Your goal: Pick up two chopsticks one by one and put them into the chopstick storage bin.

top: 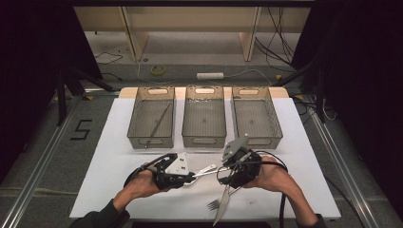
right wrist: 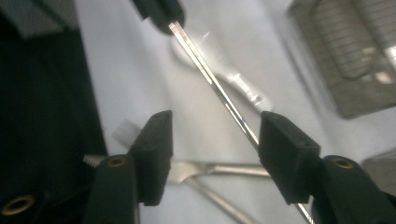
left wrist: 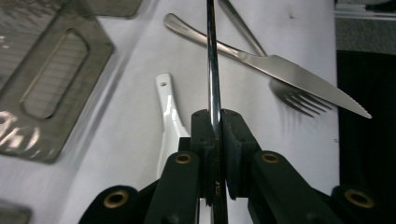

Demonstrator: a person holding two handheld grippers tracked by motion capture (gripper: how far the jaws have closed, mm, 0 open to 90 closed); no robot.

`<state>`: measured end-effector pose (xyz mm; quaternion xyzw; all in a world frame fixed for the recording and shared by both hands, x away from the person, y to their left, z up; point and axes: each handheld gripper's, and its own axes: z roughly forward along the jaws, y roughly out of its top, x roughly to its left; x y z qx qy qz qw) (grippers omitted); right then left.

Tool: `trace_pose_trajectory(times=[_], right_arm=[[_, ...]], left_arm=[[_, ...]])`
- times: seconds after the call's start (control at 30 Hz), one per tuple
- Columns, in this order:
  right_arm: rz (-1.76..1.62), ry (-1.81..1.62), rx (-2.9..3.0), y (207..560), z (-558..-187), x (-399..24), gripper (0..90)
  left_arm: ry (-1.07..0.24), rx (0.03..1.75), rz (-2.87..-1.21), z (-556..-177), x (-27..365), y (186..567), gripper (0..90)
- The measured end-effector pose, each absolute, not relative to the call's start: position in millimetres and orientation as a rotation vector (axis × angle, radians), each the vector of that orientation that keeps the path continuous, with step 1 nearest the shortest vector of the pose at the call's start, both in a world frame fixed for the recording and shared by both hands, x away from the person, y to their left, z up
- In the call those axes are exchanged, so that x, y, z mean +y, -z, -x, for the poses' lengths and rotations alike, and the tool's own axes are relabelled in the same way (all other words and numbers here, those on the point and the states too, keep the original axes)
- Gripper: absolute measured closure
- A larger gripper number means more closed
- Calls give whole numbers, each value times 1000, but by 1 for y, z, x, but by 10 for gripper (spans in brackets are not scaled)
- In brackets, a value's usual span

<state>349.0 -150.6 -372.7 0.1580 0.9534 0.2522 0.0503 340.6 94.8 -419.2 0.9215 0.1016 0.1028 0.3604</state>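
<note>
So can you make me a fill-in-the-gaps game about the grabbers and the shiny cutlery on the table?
1. The left gripper is shut on a thin metal ____.
2. The right gripper has its jaws ____, with the rod passing between them.
3. At the front of the white table, a knife lies across a ____.
4. Behind the hands stand ____ grey baskets in a row.

Missing words: rod; open; fork; three
</note>
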Motion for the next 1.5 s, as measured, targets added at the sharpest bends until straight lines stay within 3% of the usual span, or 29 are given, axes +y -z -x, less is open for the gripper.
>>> trace_pose_trajectory(times=[0.2,0.43,1.03,1.5], right_arm=[[-625,-1001,2740,369,-356,-165,370],[-741,-1206,2555,372,-351,-183,339],[-987,-1399,2388,408,-341,-223,282],[-998,-1430,2359,414,-326,-229,272]], left_arm=[[-307,423,-2313,-350,106,414,836],[-374,567,-2215,-360,125,402,836],[-567,956,-1950,-406,178,392,836],[-612,1201,-1865,-446,211,406,835]])
